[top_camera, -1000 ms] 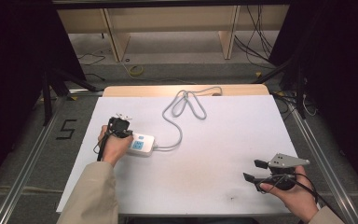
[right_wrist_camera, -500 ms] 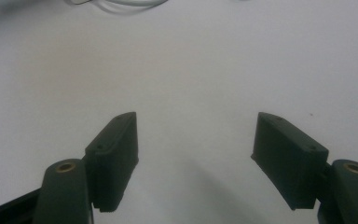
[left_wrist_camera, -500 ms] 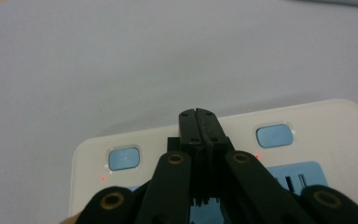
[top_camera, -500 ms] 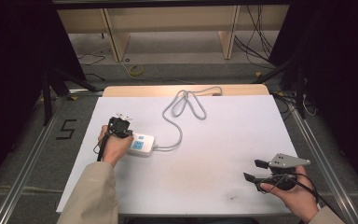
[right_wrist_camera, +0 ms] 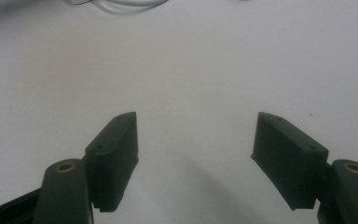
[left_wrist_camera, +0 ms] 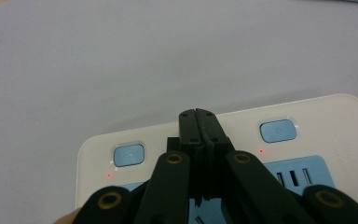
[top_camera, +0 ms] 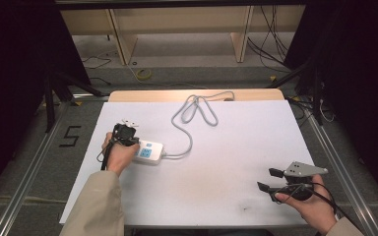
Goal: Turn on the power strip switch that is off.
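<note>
A white power strip (top_camera: 148,153) with blue sockets lies at the table's left, and its white cable (top_camera: 197,109) loops toward the far edge. My left gripper (top_camera: 124,133) points down at the strip's left end. In the left gripper view its jaws (left_wrist_camera: 199,115) meet over the strip (left_wrist_camera: 335,116), between two blue buttons (left_wrist_camera: 129,155) (left_wrist_camera: 278,131). The jaws have just been opening slightly, with nothing between them. My right gripper (top_camera: 269,179) is held above the near right of the table, open and empty (right_wrist_camera: 196,119).
A white sheet (top_camera: 241,142) covers the table, with a wooden edge at the far side. Small red lights glow beside the strip's buttons. A piece of the cable (right_wrist_camera: 121,3) shows at the top of the right gripper view. Dark floor and metal rails flank the table.
</note>
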Available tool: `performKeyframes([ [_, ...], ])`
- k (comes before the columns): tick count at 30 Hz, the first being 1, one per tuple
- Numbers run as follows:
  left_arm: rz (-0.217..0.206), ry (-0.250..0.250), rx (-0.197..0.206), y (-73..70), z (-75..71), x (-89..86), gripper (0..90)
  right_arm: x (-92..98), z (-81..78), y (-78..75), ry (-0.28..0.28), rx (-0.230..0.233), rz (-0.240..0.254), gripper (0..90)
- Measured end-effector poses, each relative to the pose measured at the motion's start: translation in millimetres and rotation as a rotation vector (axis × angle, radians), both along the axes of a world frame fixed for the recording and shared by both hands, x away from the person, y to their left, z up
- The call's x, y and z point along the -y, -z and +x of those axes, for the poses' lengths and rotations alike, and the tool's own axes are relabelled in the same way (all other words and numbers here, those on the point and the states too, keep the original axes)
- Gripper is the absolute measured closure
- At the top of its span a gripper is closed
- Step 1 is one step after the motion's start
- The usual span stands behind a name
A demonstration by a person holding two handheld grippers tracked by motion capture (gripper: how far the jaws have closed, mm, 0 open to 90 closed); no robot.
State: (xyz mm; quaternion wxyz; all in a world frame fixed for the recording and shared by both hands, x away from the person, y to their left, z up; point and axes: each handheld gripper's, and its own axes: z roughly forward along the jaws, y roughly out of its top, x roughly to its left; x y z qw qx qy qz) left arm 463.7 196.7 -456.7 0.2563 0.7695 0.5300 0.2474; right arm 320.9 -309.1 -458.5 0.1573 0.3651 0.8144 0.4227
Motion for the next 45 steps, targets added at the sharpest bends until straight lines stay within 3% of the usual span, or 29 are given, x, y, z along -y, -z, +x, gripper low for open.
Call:
performKeyframes([
  [11,-0.024,-0.011,0.030,-7.1,-4.6,-3.2,74.7,0.0,0.0,0.1,0.000,0.000,0.000,31.3],
  [17,-0.022,-0.059,0.092,-10.5,-6.2,-5.1,55.6,0.1,0.2,0.3,-0.001,0.000,0.002,31.4],
  [25,-0.067,-0.071,0.085,-10.8,-7.9,-9.4,40.4,0.7,0.1,0.4,0.000,0.001,0.004,31.3],
  [32,-0.121,-0.052,0.093,-14.0,-11.9,-6.6,33.2,1.8,-0.6,0.1,0.006,-0.003,0.005,31.3],
  [45,-0.129,0.006,0.088,-19.8,-25.1,2.1,30.6,3.3,-0.9,0.0,0.008,0.000,0.005,31.3],
])
